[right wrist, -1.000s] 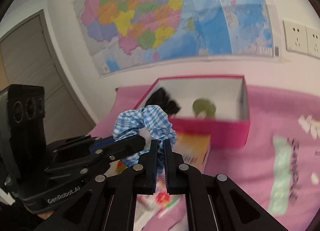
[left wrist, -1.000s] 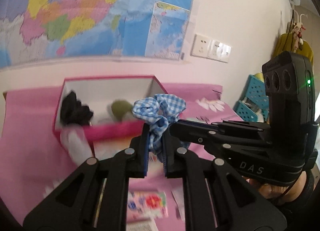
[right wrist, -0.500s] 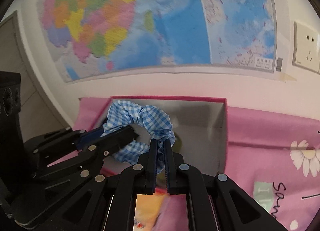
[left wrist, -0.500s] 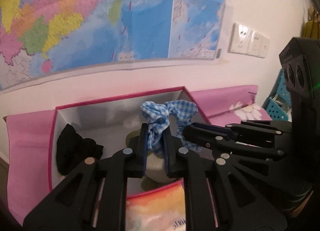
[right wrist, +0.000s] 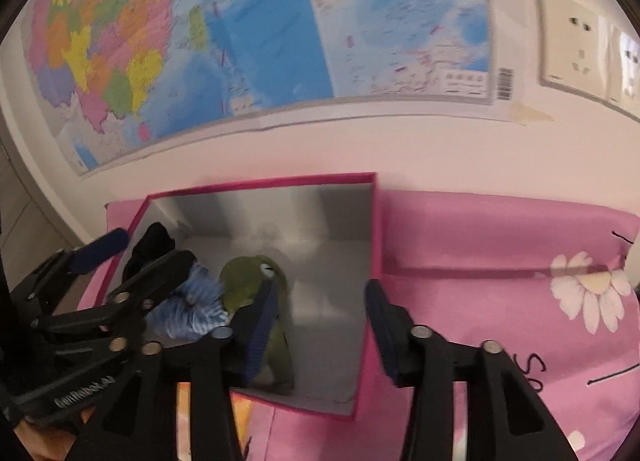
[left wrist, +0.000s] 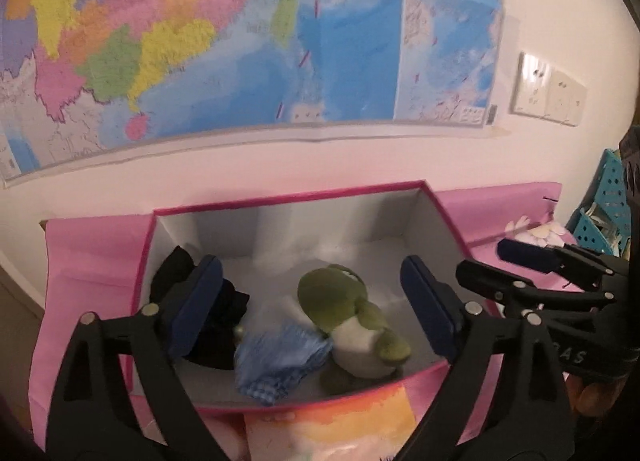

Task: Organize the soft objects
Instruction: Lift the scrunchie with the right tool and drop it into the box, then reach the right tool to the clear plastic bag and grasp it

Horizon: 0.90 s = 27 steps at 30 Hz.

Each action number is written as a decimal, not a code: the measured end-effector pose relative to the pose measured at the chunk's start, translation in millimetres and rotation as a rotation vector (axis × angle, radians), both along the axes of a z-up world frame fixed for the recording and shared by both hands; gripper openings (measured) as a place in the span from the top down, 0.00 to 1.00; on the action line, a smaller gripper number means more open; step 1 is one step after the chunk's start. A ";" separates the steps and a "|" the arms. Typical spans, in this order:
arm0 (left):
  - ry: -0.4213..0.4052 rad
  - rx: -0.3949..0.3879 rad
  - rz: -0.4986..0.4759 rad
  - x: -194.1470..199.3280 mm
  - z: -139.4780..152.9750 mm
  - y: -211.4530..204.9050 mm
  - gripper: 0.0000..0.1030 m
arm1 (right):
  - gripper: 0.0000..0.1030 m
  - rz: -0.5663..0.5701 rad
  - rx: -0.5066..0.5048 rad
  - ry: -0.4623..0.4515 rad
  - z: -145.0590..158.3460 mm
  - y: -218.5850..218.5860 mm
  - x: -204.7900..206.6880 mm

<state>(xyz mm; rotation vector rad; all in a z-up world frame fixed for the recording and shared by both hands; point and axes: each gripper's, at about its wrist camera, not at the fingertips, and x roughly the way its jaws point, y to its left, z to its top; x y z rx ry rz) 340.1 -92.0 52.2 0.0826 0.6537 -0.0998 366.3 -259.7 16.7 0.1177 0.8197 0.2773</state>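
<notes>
A blue checked scrunchie lies blurred inside the pink-rimmed box, between a black cloth and a green plush toy. My left gripper hangs over the box with its jaws opening wide and nothing pressed between them. In the right wrist view, the right gripper is over the box's right side, jaws opening, with no object clamped between them. The scrunchie shows beside the plush toy, partly behind the left gripper's fingers.
The box sits on a pink flowered cloth against a wall with a large map. An orange printed packet lies in front of the box. Wall sockets are at right, and teal baskets stand far right.
Both grippers were shut on the scrunchie and carried it forward over the box. Now both have opened and the scrunchie has dropped into the box.
</notes>
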 end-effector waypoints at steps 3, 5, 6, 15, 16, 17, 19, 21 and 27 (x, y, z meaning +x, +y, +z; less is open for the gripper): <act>-0.023 0.036 0.026 -14.0 9.2 -1.9 0.00 | 0.35 -0.013 -0.005 -0.049 12.9 -9.9 -17.9; -0.035 0.057 0.040 -27.5 14.2 -2.6 0.00 | 0.27 -0.012 0.011 -0.086 24.4 -17.1 -35.0; -0.038 0.056 0.039 -32.9 15.6 -3.3 0.00 | 0.19 -0.010 0.018 -0.109 30.1 -20.9 -46.0; -0.038 0.060 -0.034 -131.2 6.8 -20.9 0.00 | 0.16 0.023 0.089 -0.171 33.8 -48.3 -159.0; -0.028 0.053 -0.048 -142.2 0.2 -22.8 0.00 | 0.16 0.027 0.103 -0.165 27.8 -51.9 -171.8; 0.002 0.039 -0.051 -155.4 -11.1 -23.0 0.00 | 0.16 0.020 0.116 -0.151 19.3 -57.3 -187.0; 0.036 0.009 -0.060 -174.3 -27.1 -22.9 0.00 | 0.16 0.008 0.127 -0.126 3.4 -64.0 -210.5; 0.078 -0.022 -0.069 -193.4 -47.4 -21.6 0.00 | 0.16 -0.025 0.167 -0.090 -17.3 -74.1 -235.2; 0.168 -0.111 -0.113 -231.6 -92.1 -25.9 0.00 | 0.16 -0.089 0.216 0.016 -71.6 -93.3 -278.6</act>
